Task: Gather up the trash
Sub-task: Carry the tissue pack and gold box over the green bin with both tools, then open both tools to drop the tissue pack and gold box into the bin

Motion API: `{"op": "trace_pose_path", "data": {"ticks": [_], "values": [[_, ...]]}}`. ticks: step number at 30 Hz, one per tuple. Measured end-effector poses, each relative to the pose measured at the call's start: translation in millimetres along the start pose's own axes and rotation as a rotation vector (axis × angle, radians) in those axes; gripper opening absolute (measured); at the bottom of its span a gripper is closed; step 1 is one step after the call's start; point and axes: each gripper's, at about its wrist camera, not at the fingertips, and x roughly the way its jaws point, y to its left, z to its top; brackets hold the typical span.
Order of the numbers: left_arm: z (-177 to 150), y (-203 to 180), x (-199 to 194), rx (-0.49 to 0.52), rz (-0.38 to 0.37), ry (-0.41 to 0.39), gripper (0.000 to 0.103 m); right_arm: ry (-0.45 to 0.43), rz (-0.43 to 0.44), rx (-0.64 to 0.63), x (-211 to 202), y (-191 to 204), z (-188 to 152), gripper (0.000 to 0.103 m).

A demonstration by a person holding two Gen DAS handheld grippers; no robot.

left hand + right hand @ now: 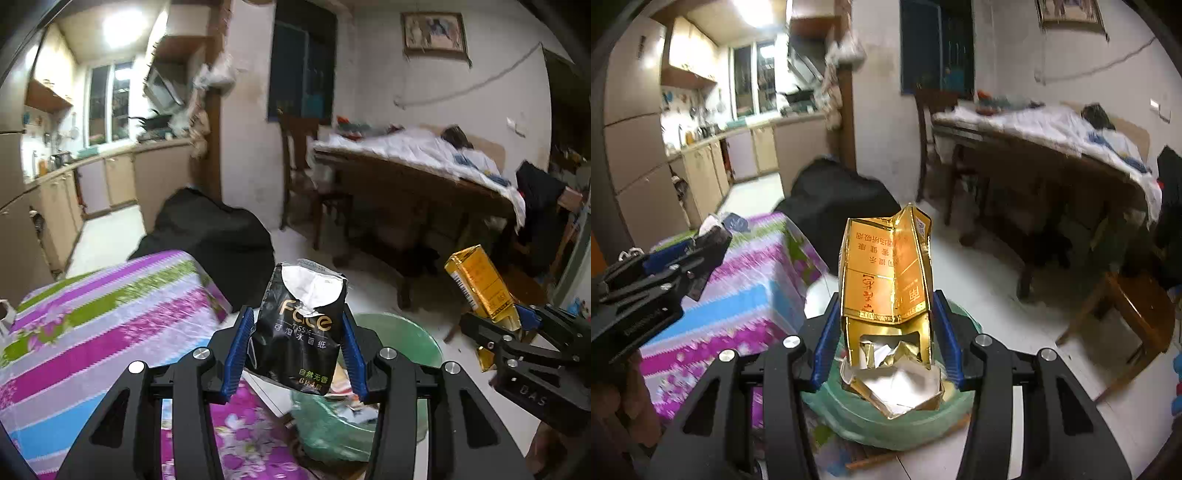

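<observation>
Left side first: striped cloth over a worktop, pink, green and blue bands, blurred in both views. Beyond it a black heap, then kitchen cabinets at far left.

Left claw clenched on a black tissue pack, torn open at the top, white lining showing. Blue pads pressed on both flanks of the pack; pack upright, slightly tilted. Held above the near edge of a green bin lined with a green bag; paper scraps visible inside.

Right claw clenched on a gold carton, crumpled, flap torn at the lower end, white paper and foil spilling from it. Carton upright between the pads, lower end right over the bin mouth in the right wrist view. Same carton seen from the left wrist view, off to the right, near but apart from the tissue pack.

Far right: dining table with white cover, wooden stool on the floor, well apart from the bin.

Step in hand, as judged: carry-and-drop, both pieces of trash already picked and brought to the bin. Not yet dropped.

Next move, as judged: centre each claw over the bag opening, tissue pack especially, since it sits nearer the rim and the cloth edge; then release. Carton likely to shed loose paper on release, so low drop advisable.
</observation>
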Motion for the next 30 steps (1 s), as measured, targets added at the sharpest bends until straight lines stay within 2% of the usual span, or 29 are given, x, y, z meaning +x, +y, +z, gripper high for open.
{"op": "trace_pose_path", "data": {"ticks": [3, 10, 15, 20, 30], "values": [[3, -13, 32, 0.020, -0.028, 0.063, 0.047, 0.075, 0.001, 0.029, 16, -17, -5, 0.046], [-11, 1, 94, 0.026, -0.090, 0.239, 0.047, 0.261, 0.041, 0.099, 60, -48, -18, 0.046], [-25, 4, 122, 0.036, -0.113, 0.313, 0.047, 0.312, 0.055, 0.114, 78, -55, -23, 0.046], [-33, -3, 141, 0.055, -0.104, 0.334, 0.047, 0.327, 0.058, 0.108, 85, -54, -24, 0.046], [-37, -10, 145, 0.072, -0.092, 0.331, 0.047, 0.319, 0.047, 0.097, 93, -64, -18, 0.046]]}}
